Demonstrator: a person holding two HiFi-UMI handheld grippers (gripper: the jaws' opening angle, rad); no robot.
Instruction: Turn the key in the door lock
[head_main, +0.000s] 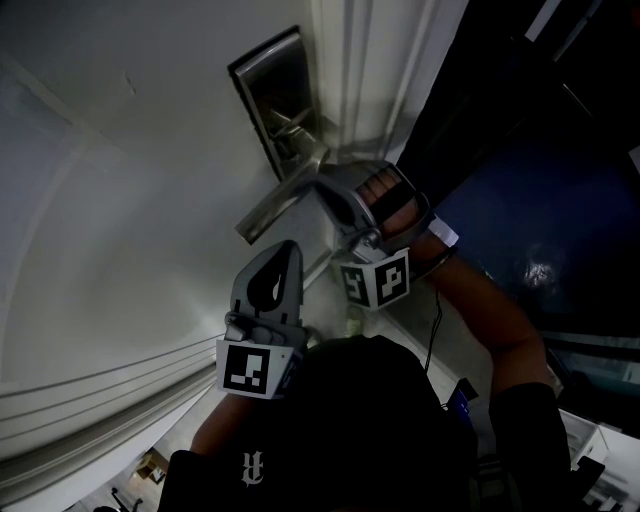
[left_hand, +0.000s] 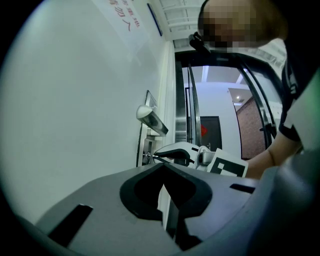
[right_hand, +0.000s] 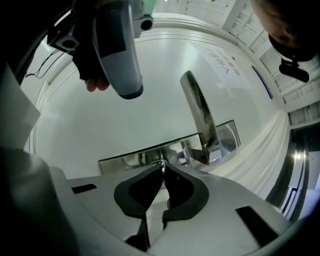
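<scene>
Right gripper (right_hand: 162, 171) pinches the small silver key (right_hand: 161, 164) at the steel lock plate (right_hand: 131, 160); left gripper (left_hand: 163, 168) is closed on nothing. Probably wants a straight twist, no prying.

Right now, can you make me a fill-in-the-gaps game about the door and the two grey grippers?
1. The grey right gripper is shut on the small metal ____ in the shiny silver lock plate.
2. The long silver lever handle sticks out from a door painted ____.
3. The grey left gripper has its jaws together, away from the lock, and holds ____.
Missing words: key; white; nothing.
</scene>
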